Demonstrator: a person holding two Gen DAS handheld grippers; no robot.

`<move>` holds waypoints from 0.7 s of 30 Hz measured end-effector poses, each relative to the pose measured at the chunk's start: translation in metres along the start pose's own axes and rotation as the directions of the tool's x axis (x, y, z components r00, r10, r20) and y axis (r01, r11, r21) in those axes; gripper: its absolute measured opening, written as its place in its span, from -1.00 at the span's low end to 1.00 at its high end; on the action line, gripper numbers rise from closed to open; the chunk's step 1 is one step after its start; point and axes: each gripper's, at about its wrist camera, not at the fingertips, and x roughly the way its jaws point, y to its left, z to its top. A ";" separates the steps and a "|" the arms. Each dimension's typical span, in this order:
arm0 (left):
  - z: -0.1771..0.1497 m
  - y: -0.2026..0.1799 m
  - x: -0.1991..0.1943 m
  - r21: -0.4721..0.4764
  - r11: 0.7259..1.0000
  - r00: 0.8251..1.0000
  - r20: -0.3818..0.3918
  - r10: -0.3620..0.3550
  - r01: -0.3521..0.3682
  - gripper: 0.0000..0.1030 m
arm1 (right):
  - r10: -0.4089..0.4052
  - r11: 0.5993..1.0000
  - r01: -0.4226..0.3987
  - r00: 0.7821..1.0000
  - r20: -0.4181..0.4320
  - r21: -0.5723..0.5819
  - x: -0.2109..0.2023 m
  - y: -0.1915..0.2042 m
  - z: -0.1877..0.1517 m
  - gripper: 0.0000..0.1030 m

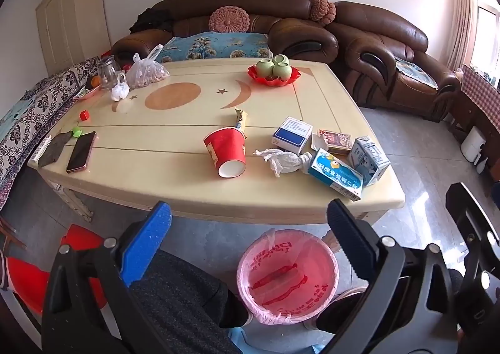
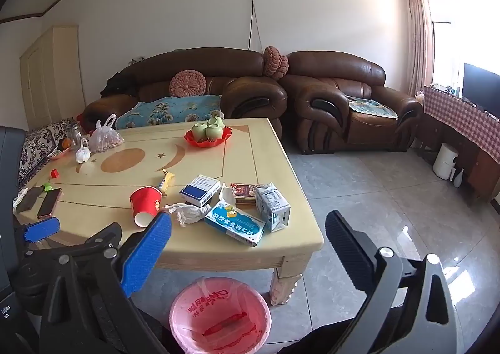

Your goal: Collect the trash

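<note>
One television (image 2: 481, 88), right view only

Each gripper, left gripper (image 1: 248, 216) and right gripper (image 2: 248, 227), has a black frame with silver rivets, one blue ribbed pad and one black ribbed pad, above dark grey knit trousers (image 1: 184, 288).

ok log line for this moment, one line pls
phase: start | left gripper: open, empty | right gripper: open, empty | trash on table: red cup, tissue | bin: empty
</note>
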 end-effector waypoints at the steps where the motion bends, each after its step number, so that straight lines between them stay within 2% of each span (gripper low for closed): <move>1: 0.000 0.000 -0.001 -0.001 1.000 1.000 0.000 -0.001 0.001 0.90 | 0.002 1.000 -0.002 1.000 -0.001 0.001 0.000 -0.001 0.000 0.88; 21: 0.003 0.005 -0.005 -0.010 1.000 1.000 0.002 -0.009 0.009 0.90 | 0.013 1.000 -0.013 1.000 0.004 -0.002 -0.011 0.010 0.003 0.88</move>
